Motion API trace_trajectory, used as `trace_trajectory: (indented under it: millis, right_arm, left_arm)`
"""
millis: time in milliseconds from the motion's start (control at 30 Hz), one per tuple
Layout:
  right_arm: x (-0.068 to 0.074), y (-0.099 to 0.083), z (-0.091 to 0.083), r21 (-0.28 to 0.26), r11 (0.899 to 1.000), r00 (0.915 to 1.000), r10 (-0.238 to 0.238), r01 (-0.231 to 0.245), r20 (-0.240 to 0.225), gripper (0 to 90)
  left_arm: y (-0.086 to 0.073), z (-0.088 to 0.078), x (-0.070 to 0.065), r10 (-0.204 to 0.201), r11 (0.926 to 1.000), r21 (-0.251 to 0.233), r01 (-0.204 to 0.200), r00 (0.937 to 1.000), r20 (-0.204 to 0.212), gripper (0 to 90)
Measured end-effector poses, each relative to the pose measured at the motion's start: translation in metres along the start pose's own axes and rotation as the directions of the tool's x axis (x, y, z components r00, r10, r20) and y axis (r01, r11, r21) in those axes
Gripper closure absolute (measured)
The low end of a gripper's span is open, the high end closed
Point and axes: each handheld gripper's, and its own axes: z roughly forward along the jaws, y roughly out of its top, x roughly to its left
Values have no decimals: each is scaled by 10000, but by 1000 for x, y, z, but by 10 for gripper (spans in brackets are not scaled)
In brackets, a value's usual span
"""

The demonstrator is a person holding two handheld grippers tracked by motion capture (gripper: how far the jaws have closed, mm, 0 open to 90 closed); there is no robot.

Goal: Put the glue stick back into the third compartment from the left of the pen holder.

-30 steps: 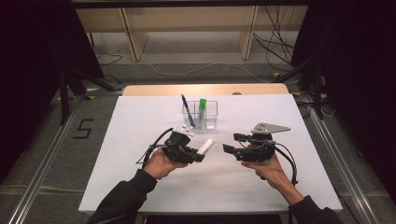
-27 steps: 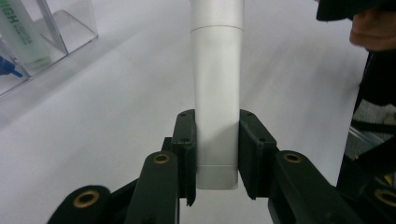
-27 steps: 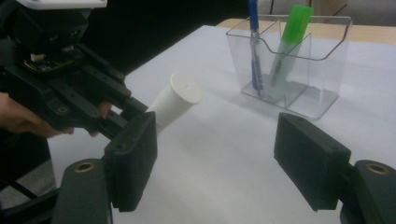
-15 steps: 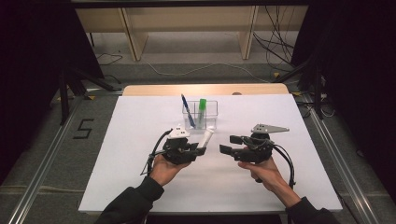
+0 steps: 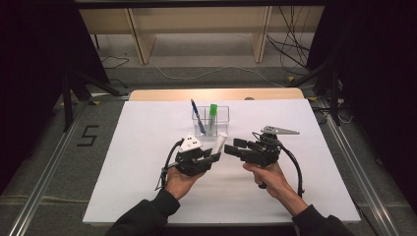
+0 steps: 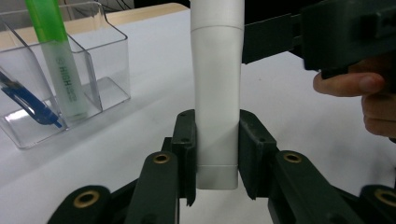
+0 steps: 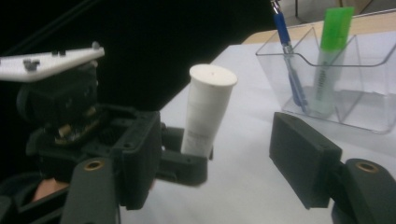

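Note:
My left gripper point(image 5: 209, 157) is shut on the lower end of a white tube point(image 5: 220, 143), which points up and away toward the organizer. In the left gripper view the pads point(image 6: 187, 149) press on both sides of the tube point(image 6: 217, 93). My right gripper point(image 5: 231, 150) is open at the tube's right side. Its jaws have just been closing, and in its own view the capped end of the tube point(image 7: 208, 109) stands between them without touching the pads point(image 7: 303, 163). One right jaw point(image 6: 268, 42) lies close beside the tube.
A clear plastic organizer point(image 5: 221, 112) stands at the table's far middle with a blue pen point(image 5: 195, 115) and a green highlighter point(image 5: 213, 115) upright in it. It is just behind the tube. White table surface point(image 5: 137, 162) spreads to both sides.
The right gripper has edged left toward the tube. The left hand has raised the tube a little more upright. The pen and the highlighter have not moved.

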Motion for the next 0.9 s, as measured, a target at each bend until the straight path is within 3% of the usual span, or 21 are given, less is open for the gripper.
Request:
trace_trajectory:
  millis: [300, 533, 667, 700, 767, 800, 900]
  right_arm:
    - [3, 5, 24, 14, 9982, 9980, 600, -600, -212, 513]
    - [2, 4, 29, 3, 9953, 9949, 969, -969, -292, 656]
    - [2, 3, 30, -7, 9930, 9924, 1179, -1180, -345, 675]
    - [2, 4, 30, -18, 9926, 9920, 1209, -1211, -359, 677]
    - [1, 5, 30, -172, 9932, 9927, 1149, -1155, -359, 678]
    - [1, 8, 29, -242, 9942, 9942, 1043, -1049, -271, 678]
    - [-2, 17, 28, -600, 9972, 9983, 467, -447, 336, 679]
  left_arm:
    - [-1, 0, -3, -62, 9995, -298, 58, 9999, -124, 709]
    - [-1, 1, -4, -57, 9995, -310, 52, 9999, -147, 708]
    - [-1, 0, -4, 9, 9996, -270, -14, 9998, -177, 698]
    - [-1, 0, -4, -12, 9997, -262, 8, 9999, -151, 651]
    - [1, 0, -4, -76, 10000, 15, 76, 9999, -117, 372]
    - [1, -2, -4, -84, 9999, 123, 83, 10000, 25, 309]
    - [0, -12, -1, -210, 9996, 191, 207, 9997, 157, 233]
